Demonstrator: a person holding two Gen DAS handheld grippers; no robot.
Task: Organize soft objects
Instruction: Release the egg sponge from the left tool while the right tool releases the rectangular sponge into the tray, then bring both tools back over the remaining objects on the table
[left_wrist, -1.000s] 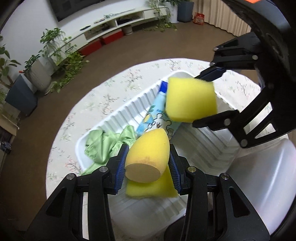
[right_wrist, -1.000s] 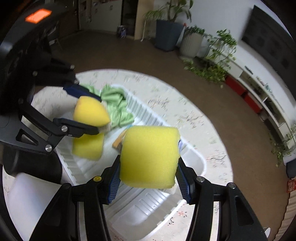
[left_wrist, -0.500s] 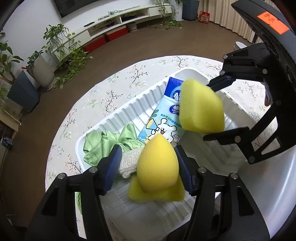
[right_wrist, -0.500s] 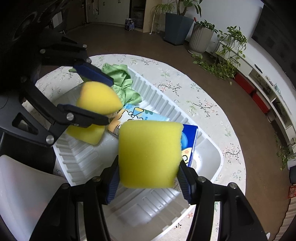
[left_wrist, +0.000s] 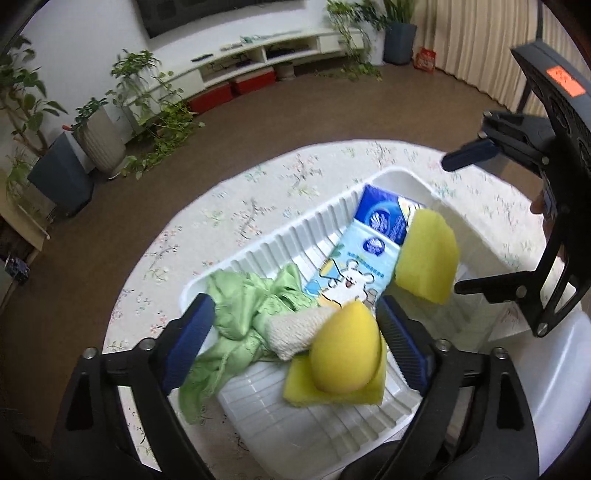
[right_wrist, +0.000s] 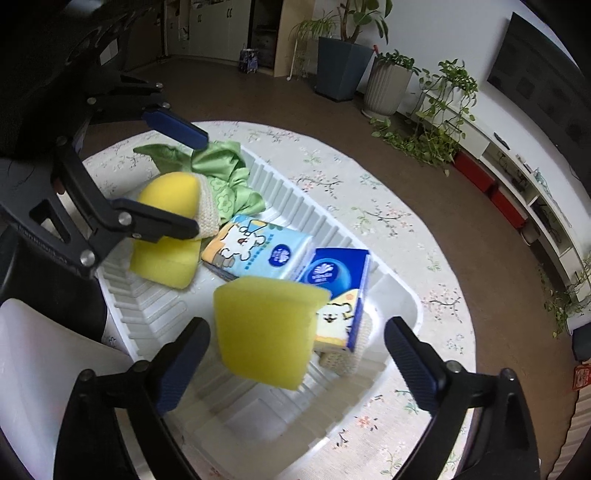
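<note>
The white bin (right_wrist: 402, 295) is ribbed, glossy plastic. The yellow sponges (right_wrist: 266, 332) look matt, porous foam. The green cloth (left_wrist: 240, 314) has a soft sheen; the tissue packs (right_wrist: 266, 251) are glossy printed film.

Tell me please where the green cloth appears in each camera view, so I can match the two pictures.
Left wrist: green cloth, lower left of centre, at the left end of the white tray.
Right wrist: green cloth, upper left, at the tray's far end.
Shared landmark: the blue tissue pack.
</note>
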